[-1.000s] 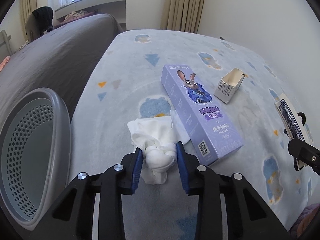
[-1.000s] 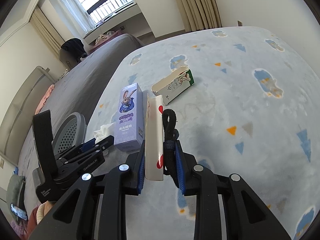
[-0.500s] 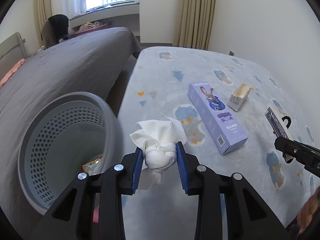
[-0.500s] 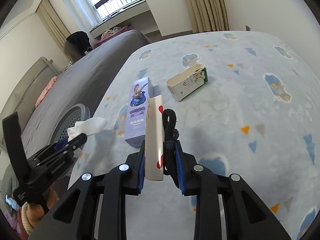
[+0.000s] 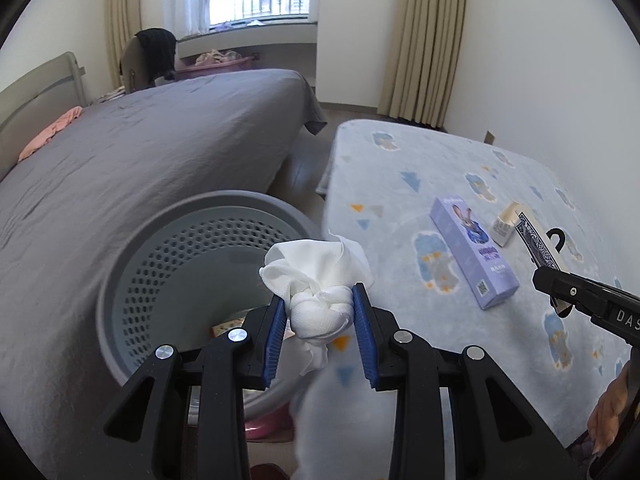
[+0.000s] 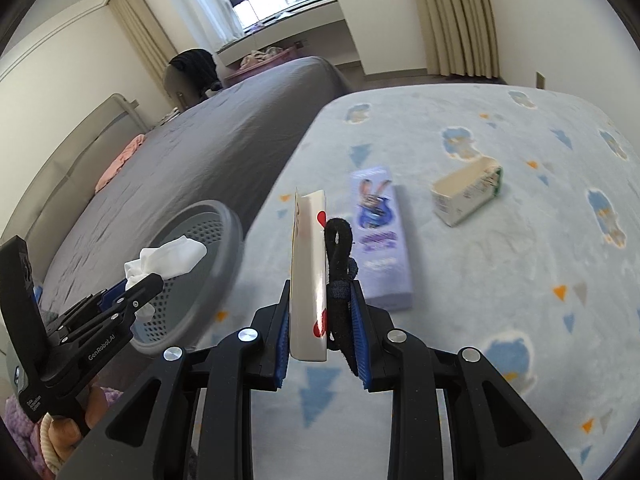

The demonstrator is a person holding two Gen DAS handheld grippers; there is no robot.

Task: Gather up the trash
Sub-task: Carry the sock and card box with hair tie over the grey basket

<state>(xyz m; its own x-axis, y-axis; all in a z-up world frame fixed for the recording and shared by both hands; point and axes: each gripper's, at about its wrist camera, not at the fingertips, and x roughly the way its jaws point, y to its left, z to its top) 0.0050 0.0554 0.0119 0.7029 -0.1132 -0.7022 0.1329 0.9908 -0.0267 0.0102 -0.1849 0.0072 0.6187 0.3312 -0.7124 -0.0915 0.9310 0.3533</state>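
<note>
A knotted white tissue wad [image 5: 320, 312] is clamped between the blue pads of the left gripper [image 5: 320, 312], its loose end flaring up and out past the fingertips. It is held over the near right rim of the grey perforated bin [image 5: 132, 264], which stands on the floor between the grey bed [image 5: 140, 152] on the left and the patterned blue mat [image 5: 420, 160] on the right. A playing card pack [image 6: 307, 284] and a black looped strap [image 6: 338, 276] are pinched upright between the jaws of the right gripper [image 6: 320, 320]. A purple rabbit carton [image 6: 380, 236] is seen lying flat on the mat just beyond, with a small open box [image 6: 466, 196] farther right.
</note>
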